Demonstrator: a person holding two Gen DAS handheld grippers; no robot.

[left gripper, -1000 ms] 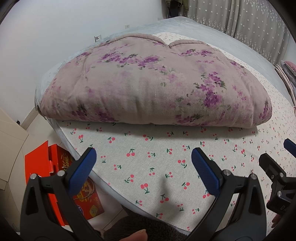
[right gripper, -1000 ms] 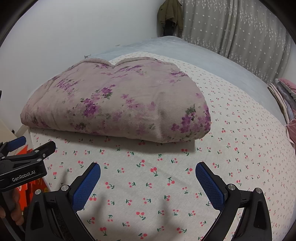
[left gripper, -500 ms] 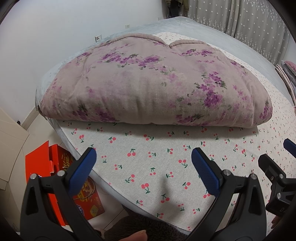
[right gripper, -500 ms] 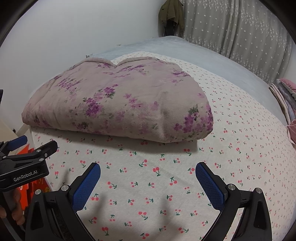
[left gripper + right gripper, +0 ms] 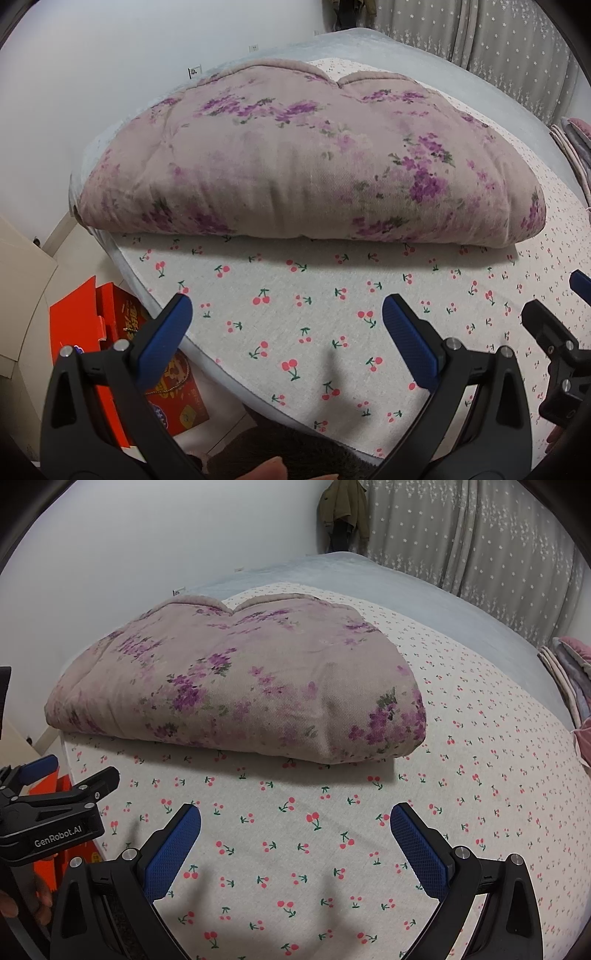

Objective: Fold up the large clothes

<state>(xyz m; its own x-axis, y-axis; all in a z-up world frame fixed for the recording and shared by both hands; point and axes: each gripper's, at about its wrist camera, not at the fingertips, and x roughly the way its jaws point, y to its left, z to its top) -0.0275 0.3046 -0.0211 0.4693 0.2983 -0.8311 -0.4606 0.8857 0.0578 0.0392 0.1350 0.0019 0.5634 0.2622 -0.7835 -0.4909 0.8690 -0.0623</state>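
Folded floral quilt (image 5: 310, 162) at 12 o'clock on the bed (image 5: 314, 325), its left end at the mattress edge, near fold facing both claws. Bare cherry-print sheet between. Left claw (image 5: 284, 325) spread wide, empty; right claw (image 5: 295, 834) likewise, holding nothing. "GenRobot.AI" readable on the left claw's body. Red box (image 5: 110, 332) at 8 o'clock on the floor.

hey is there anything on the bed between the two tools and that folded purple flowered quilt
Nothing visible. Between the left tool and the flowered quilt lies only bare cherry-print sheet; the same holds for the right tool. Both tools are open and empty, short of the quilt's near edge. The red boxes sit on the floor, off to the side.
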